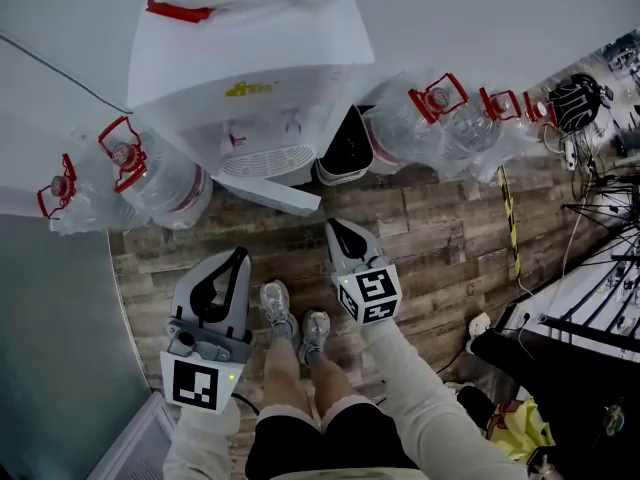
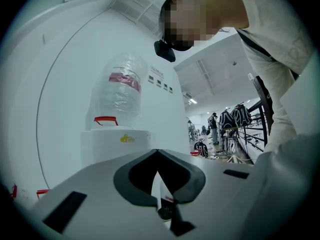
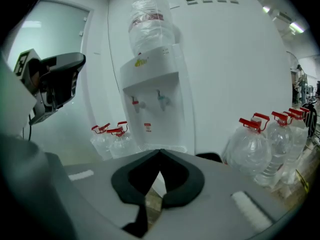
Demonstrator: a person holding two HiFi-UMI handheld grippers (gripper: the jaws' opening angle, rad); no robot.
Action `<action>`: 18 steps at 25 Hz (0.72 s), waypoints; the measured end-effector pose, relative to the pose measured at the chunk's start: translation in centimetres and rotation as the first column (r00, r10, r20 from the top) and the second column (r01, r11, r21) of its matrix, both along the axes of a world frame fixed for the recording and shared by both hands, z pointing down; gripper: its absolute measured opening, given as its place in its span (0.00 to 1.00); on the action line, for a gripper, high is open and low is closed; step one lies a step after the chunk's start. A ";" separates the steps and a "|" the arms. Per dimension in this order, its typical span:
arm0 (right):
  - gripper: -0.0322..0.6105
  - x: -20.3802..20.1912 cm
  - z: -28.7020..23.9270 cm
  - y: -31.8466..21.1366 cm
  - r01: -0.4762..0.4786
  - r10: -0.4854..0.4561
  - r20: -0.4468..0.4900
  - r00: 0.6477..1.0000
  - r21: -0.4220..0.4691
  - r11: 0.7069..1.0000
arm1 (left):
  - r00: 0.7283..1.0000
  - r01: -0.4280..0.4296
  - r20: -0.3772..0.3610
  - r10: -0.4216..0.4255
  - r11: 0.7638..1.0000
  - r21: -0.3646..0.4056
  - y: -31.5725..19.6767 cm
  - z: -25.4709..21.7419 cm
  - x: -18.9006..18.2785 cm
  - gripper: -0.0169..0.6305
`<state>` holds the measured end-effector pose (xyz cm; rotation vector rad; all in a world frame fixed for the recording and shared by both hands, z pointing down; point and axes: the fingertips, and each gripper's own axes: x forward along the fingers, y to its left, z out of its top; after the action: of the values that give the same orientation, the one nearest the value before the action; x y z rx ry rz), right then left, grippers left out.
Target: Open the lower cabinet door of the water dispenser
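Note:
The white water dispenser (image 1: 250, 78) stands against the wall with a clear bottle (image 3: 150, 24) on top. It also shows in the left gripper view (image 2: 115, 144) and the right gripper view (image 3: 155, 89). At its foot a white door panel (image 1: 280, 196) juts out at a slant over the wood floor. My left gripper (image 1: 240, 255) hangs a little in front of the panel's left part, jaws shut and empty (image 2: 158, 151). My right gripper (image 1: 332, 224) is just beyond the panel's right end, tips together, holding nothing (image 3: 160, 151).
Clear water jugs with red handles crowd the floor left (image 1: 150, 173) and right (image 1: 440, 118) of the dispenser. A black bin (image 1: 348, 148) stands against its right side. The person's shoes (image 1: 290, 318) are between the grippers. Racks and cables (image 1: 600, 298) fill the right.

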<state>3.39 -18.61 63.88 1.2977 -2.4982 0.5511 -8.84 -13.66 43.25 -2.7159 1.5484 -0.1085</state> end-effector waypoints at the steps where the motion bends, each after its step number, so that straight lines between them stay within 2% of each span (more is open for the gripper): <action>1: 0.06 0.0 -1.0 0.2 0.001 -0.001 0.006 1.000 0.011 1.000 | 1.000 0.003 0.002 -0.003 1.000 -0.001 0.1 -0.4 0.0 0.03; 11: 0.06 0.0 -10.9 2.9 0.041 -0.042 0.008 0.999 0.114 0.993 | 0.999 0.042 0.015 -0.042 0.999 0.000 2.1 -5.4 0.0 0.03; 18: 0.06 0.9 -16.0 4.1 0.043 -0.043 -0.004 0.999 0.154 0.987 | 0.998 0.060 0.007 -0.060 0.998 0.003 3.4 -8.5 0.1 0.03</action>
<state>4.25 -14.55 47.93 1.2929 -2.6060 0.3527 -8.79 -10.31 34.72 -2.6641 1.6274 -0.1158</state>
